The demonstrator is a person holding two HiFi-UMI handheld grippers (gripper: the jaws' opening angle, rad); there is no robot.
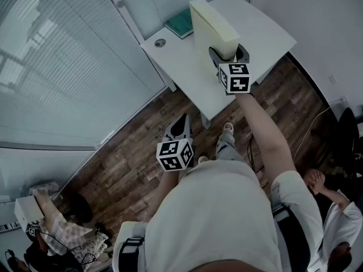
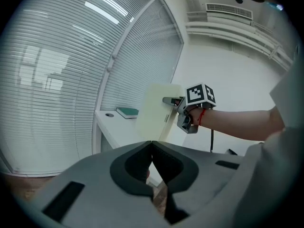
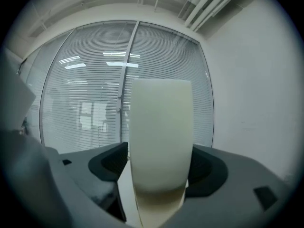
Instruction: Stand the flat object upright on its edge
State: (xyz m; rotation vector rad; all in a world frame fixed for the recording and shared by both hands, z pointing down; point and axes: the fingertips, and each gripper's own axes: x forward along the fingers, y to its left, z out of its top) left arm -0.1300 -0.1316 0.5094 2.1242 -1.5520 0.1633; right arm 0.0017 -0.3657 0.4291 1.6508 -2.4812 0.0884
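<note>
Standing on its long edge, the pale cream rectangular foam slab (image 1: 210, 30) rises from the white counter (image 1: 187, 67) in the upper middle of the head view, its broad faces vertical and its narrow top edge turned towards the camera. The right claw (image 1: 228, 52) sits at the slab's near end, one jaw on either side. In the right gripper view the slab (image 3: 161, 132) fills the centre of the frame between the two dark pads of the right claw (image 3: 160, 165). The jaws are spread and flank the slab rather than pinching it. The slab's lower end meets the counter just below them.

The left claw (image 1: 181, 123) hangs in the lower centre of the head view, well apart from the counter and over the dark wooden plank floor (image 1: 142, 146). In its own view the left claw (image 2: 151, 144) has its jaws closed together with nothing between them. Beyond them, at mid-frame, the slab (image 2: 154, 113) stands upright with the right claw (image 2: 167, 100) at its edge.

A green book (image 1: 181, 22) lies flat at the counter's far end, towards the top of the frame. A small round grey cable port (image 1: 160, 42) sits just to its lower left. Slatted window blinds (image 1: 57, 67) fill the left side of the head view.
</note>
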